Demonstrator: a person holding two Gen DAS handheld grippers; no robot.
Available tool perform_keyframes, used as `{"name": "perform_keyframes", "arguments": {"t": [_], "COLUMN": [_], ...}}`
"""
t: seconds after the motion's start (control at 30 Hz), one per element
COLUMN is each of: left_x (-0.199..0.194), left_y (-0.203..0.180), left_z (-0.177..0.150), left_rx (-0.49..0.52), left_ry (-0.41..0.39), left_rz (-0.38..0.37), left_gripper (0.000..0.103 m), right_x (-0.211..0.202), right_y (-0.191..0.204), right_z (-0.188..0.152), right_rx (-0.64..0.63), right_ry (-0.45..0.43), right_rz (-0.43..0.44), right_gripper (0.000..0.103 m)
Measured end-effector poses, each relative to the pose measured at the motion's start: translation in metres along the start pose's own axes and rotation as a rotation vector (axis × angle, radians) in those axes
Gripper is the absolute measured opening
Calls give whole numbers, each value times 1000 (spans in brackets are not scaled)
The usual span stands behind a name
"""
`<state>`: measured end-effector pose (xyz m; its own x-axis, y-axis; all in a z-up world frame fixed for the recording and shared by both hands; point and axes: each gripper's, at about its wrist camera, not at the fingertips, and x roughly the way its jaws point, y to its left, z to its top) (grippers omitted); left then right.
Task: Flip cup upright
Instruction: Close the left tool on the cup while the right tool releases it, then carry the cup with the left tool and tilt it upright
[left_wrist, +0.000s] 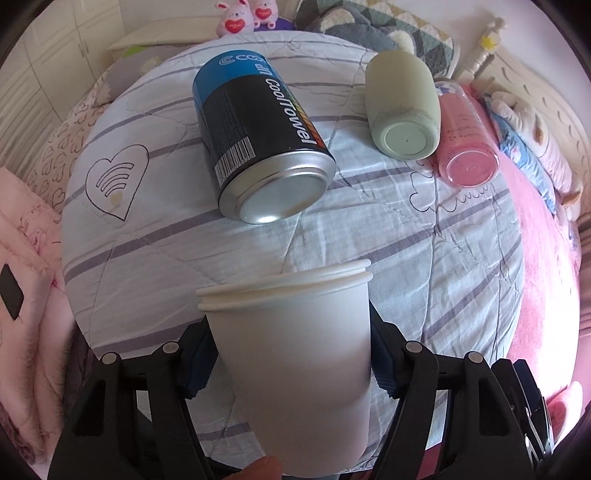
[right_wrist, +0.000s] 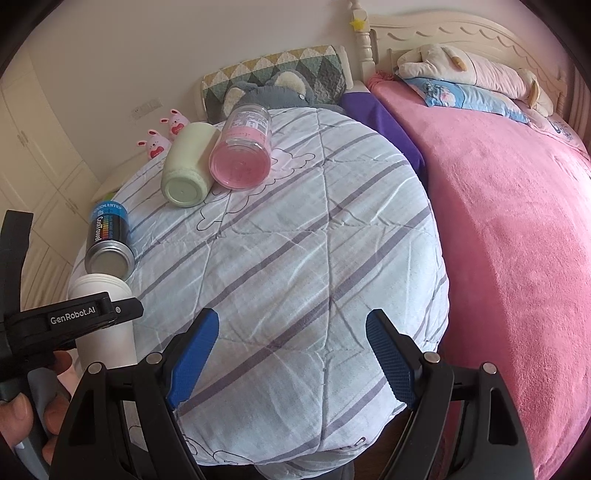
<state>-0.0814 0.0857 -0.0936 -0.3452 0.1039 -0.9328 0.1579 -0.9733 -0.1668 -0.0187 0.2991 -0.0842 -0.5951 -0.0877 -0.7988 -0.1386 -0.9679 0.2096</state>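
Left tongs (left_wrist: 291, 354) clenched on the white paper cup (left_wrist: 295, 369), blue pads pressed to both sides of its wall, rim pointing far and slightly up, held above the near edge of the striped quilt (left_wrist: 424, 258). A fingertip (left_wrist: 264, 469) just under the cup's base. Right tongs (right_wrist: 291, 354) released, gaping wide over the near middle of the quilt, nothing between the pads. In the right view, cup (right_wrist: 105, 332) at far left, beside the quilt's left edge.

Just beyond the cup rim, a blue-and-black can (left_wrist: 258, 140) lying on its side, metal base facing near. Farther right, a pale green tumbler (left_wrist: 402, 107) and a pink jar (left_wrist: 465, 136), both on their sides, touching. Broad open quilt between the right tongs and those items. Pink blanket (right_wrist: 509, 240) along the quilt's right edge.
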Motion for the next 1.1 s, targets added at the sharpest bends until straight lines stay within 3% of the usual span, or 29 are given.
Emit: {"name": "perform_keyframes", "arguments": {"t": [0.23, 0.4, 0.57, 0.7, 0.97, 1.1], "left_x": [-20, -45, -56, -44, -30, -35], "left_y": [0, -10, -25, -38, -58, -59], "left_z": [-1, -1, -1, 1, -5, -12], "left_rx": [57, 144, 232, 281, 353, 374], "left_ry": [-101, -289, -529, -597, -639, -731], "left_rz": [-4, 21, 31, 13, -9, -11], "left_gripper": [70, 70, 70, 70, 70, 70], "right_x": [-2, -5, -10, -12, -13, -12], "right_y": [5, 7, 6, 0, -12, -10], "right_z": [-3, -3, -7, -12, -11, -11], "right_rx": [-2, -1, 3, 16, 40, 36], "right_ry": [-1, -9, -18, -10, -14, -10], "right_rz": [-1, -1, -12, -30, -50, -47], "right_gripper": [83, 83, 83, 83, 83, 83]}}
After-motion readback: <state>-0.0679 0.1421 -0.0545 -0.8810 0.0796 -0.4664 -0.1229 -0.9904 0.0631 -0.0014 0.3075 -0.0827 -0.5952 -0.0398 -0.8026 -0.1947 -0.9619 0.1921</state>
